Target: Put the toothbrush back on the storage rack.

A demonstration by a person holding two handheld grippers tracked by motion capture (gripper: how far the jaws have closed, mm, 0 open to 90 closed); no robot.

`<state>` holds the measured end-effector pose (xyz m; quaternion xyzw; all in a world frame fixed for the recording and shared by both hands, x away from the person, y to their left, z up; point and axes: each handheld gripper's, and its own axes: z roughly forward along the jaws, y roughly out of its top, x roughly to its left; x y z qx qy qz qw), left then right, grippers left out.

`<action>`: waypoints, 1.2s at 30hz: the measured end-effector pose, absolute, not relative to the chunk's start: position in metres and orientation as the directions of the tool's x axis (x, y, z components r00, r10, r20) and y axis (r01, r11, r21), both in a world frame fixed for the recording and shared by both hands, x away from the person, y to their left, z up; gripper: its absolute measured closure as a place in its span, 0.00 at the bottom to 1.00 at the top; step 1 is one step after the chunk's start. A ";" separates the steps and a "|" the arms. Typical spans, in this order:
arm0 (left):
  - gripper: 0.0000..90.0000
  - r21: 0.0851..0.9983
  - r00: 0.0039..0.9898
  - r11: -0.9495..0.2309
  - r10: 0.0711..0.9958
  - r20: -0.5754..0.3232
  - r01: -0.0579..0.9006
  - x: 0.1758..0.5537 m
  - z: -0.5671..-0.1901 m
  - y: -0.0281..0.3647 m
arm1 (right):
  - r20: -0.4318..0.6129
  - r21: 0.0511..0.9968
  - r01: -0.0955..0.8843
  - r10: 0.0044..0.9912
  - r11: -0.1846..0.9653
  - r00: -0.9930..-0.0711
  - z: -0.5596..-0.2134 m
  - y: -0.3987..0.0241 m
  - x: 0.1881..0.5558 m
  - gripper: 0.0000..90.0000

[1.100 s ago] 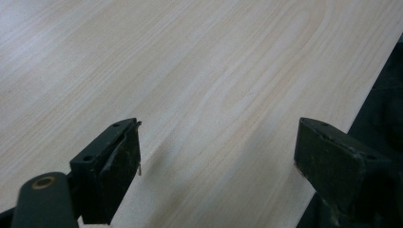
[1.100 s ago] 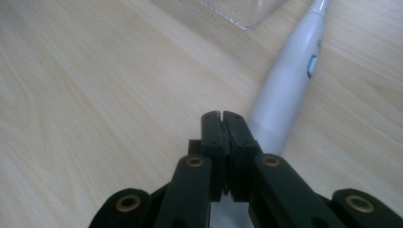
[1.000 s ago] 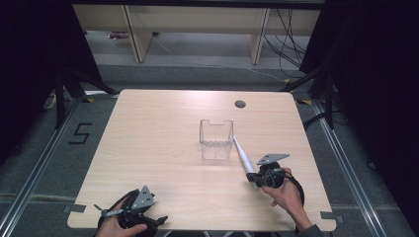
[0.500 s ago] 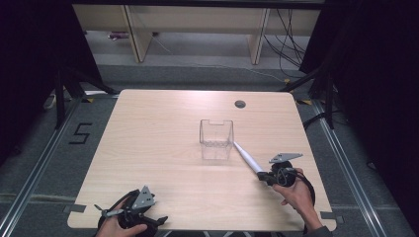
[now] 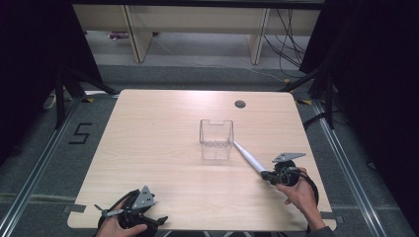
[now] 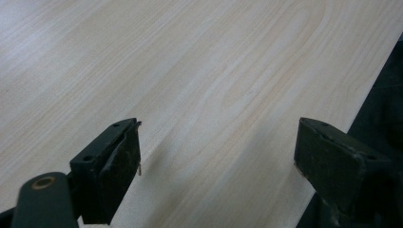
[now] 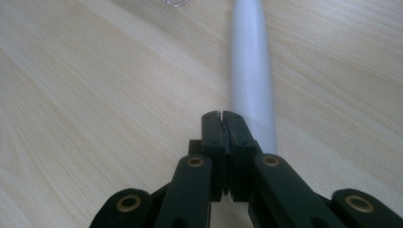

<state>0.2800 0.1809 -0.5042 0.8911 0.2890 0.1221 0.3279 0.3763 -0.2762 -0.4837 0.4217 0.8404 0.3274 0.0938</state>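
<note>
A long white tapered stick (image 5: 249,158) lies slantwise on the wooden table (image 5: 158,148), its thin tip by the lower right corner of a clear plastic box (image 5: 216,140). My right gripper (image 5: 267,174) sits at the stick's thick near end, jaws shut tight against each other. In the right gripper view the stick (image 7: 251,71) runs out from under the right jaw of the gripper (image 7: 222,116); whether it is clamped I cannot tell. At the table's front left edge my left gripper (image 5: 131,217) stands open over bare wood, nothing between its jaws (image 6: 216,147).
A dark round hole (image 5: 240,104) sits near the table's far edge. The table's right front edge (image 6: 375,80) is close to the left gripper's right jaw. Shelving and cables stand beyond the table, metal rails run along both sides.
My right gripper has moved to the right and slightly toward me. The stick's near end swung along with it while its tip stayed by the box. The left gripper has kept still.
</note>
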 end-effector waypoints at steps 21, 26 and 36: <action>0.17 0.653 0.799 -0.617 0.601 0.031 0.439 0.281 -0.504 0.182 | 0.020 0.624 0.615 0.777 0.481 -0.629 -0.455 -0.258 0.385 0.76; 0.17 0.653 0.796 -0.614 0.604 0.028 0.443 0.281 -0.504 0.182 | -0.004 0.568 0.631 0.768 0.529 -0.640 -0.447 -0.256 0.396 0.66; 0.17 0.654 0.797 -0.613 0.603 0.025 0.443 0.282 -0.504 0.182 | -0.006 0.442 0.690 0.771 0.574 -0.637 -0.450 -0.239 0.425 0.64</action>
